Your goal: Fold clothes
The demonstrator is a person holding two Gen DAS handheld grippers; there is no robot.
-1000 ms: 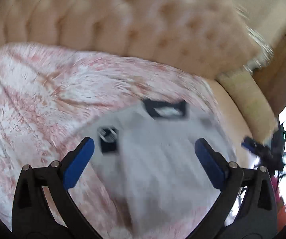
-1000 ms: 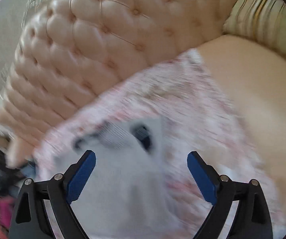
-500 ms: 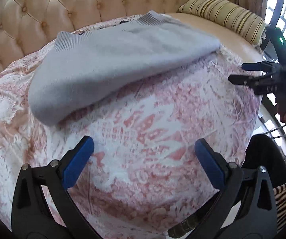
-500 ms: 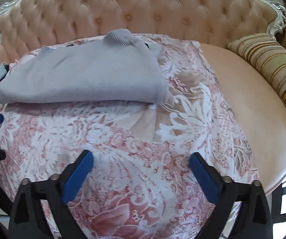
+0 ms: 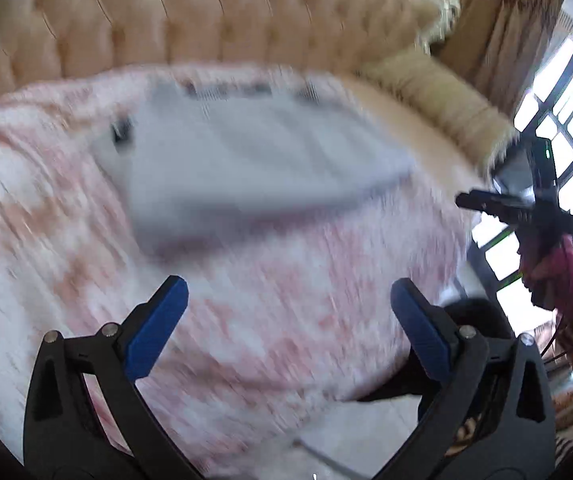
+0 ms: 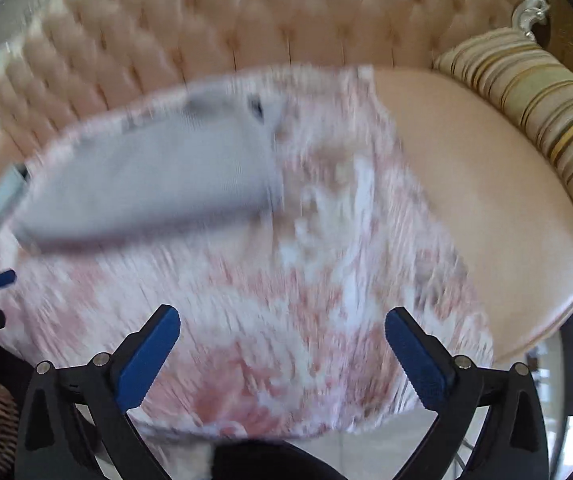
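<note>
A folded grey sweater (image 5: 254, 164) lies on a pink and white patterned cover (image 5: 278, 300) over a sofa seat; it also shows in the right wrist view (image 6: 154, 184). Both views are blurred by motion. My left gripper (image 5: 288, 300) is open and empty, held above the cover in front of the sweater. My right gripper (image 6: 282, 332) is open and empty, also above the cover, with the sweater to its far left. The right gripper shows at the right of the left wrist view (image 5: 498, 202).
A tufted cream sofa back (image 6: 246, 20) stands behind the cover. A striped bolster cushion (image 6: 534, 112) lies at the right end on the bare cream seat (image 6: 478, 168). Windows (image 5: 566, 112) and a curtain are to the right. Floor shows below the cover's front edge.
Both grippers have pulled back and lifted from the sweater, staying open. The views are swinging, so the sweater now sits farther off and blurred.
</note>
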